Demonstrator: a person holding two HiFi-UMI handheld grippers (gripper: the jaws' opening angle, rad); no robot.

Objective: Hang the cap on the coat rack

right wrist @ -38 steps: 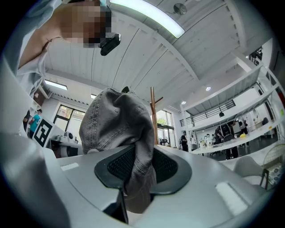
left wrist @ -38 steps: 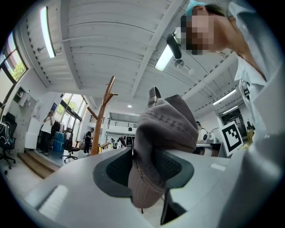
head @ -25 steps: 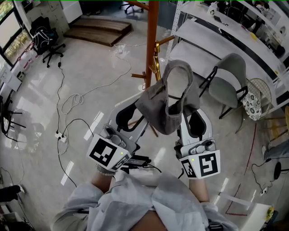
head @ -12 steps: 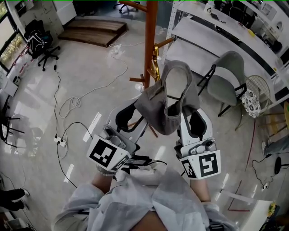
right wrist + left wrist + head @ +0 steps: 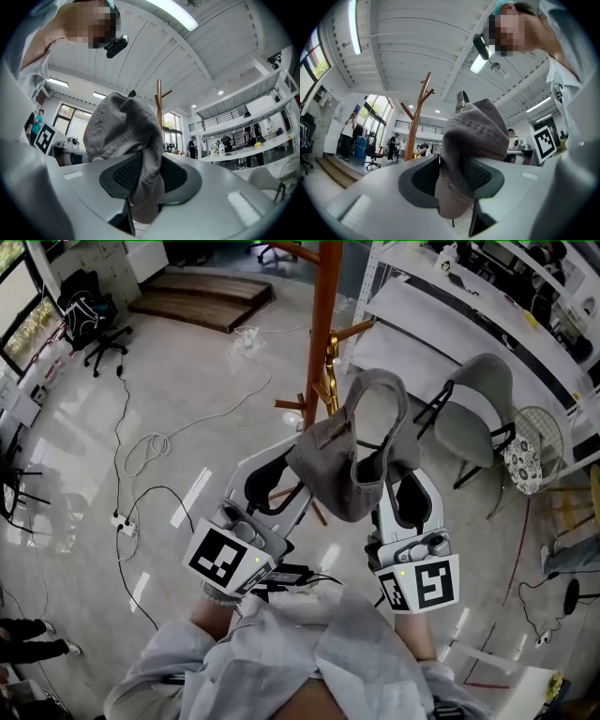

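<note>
A grey cap (image 5: 354, 454) hangs between both grippers in the head view, its opening facing up. My left gripper (image 5: 298, 465) is shut on the cap's left side; in the left gripper view the grey fabric (image 5: 461, 159) is pinched between the dark pads. My right gripper (image 5: 386, 479) is shut on the cap's right side, and the right gripper view shows the cloth (image 5: 140, 154) pressed between its pads. The wooden coat rack (image 5: 319, 324) stands just beyond the cap, with short pegs (image 5: 353, 328) sticking out. Its branching top (image 5: 421, 101) shows ahead in the left gripper view.
A grey chair (image 5: 478, 404) stands right of the rack beside a long white table (image 5: 459, 329). Cables (image 5: 141, 456) trail over the glossy floor at left. An office chair (image 5: 89, 320) and a low wooden platform (image 5: 202, 292) lie at the far left. People stand in the background (image 5: 349, 129).
The cap and both grippers have shifted slightly right and up toward the coat rack. Both grips are unchanged.
</note>
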